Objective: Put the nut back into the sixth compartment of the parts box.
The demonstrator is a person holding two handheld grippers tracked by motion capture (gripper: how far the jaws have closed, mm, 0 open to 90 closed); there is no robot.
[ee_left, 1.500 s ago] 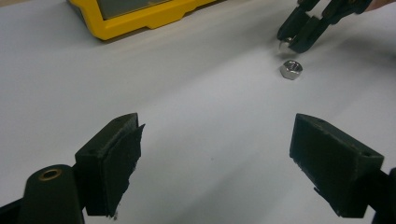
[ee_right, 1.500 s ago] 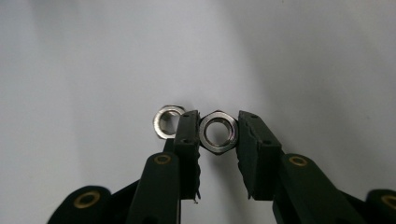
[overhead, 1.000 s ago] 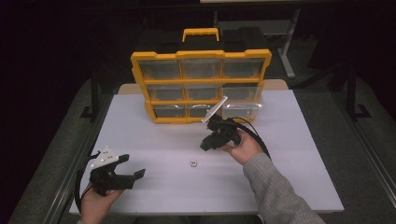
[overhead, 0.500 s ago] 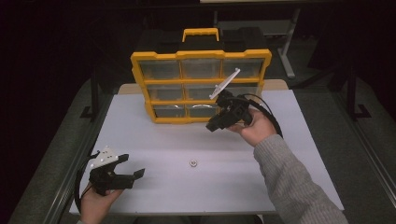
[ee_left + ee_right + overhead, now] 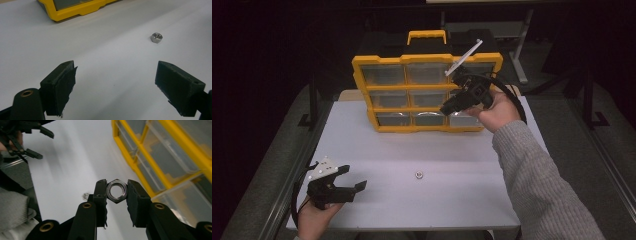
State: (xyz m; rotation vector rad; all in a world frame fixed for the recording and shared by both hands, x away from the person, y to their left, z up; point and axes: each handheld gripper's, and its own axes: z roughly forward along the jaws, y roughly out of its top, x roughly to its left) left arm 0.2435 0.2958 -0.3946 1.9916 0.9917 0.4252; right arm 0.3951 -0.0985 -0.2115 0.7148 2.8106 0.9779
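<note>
The right tongs (image 5: 117, 192) are clamped on a big metal nut (image 5: 116, 190). The nut sits right between the two black tips, and you can look through its round hole. In the high view the right tongs (image 5: 451, 107) are held up in the air in front of the yellow box (image 5: 427, 92), near its right side.

The left tongs (image 5: 116, 82) have their tips wide apart, with nothing between them. They sit low over the white table (image 5: 100, 62), at the near left corner in the high view (image 5: 346, 186).

A small nut (image 5: 156, 37) lies flat on the table, just past the left tongs and well apart from the box.

The yellow box stands up at the back of the table. It has three rows of see-through drawers (image 5: 384, 75) and a yellow handle (image 5: 426, 36) on top. The pictures are too blurry to tell what is inside the drawers.
</note>
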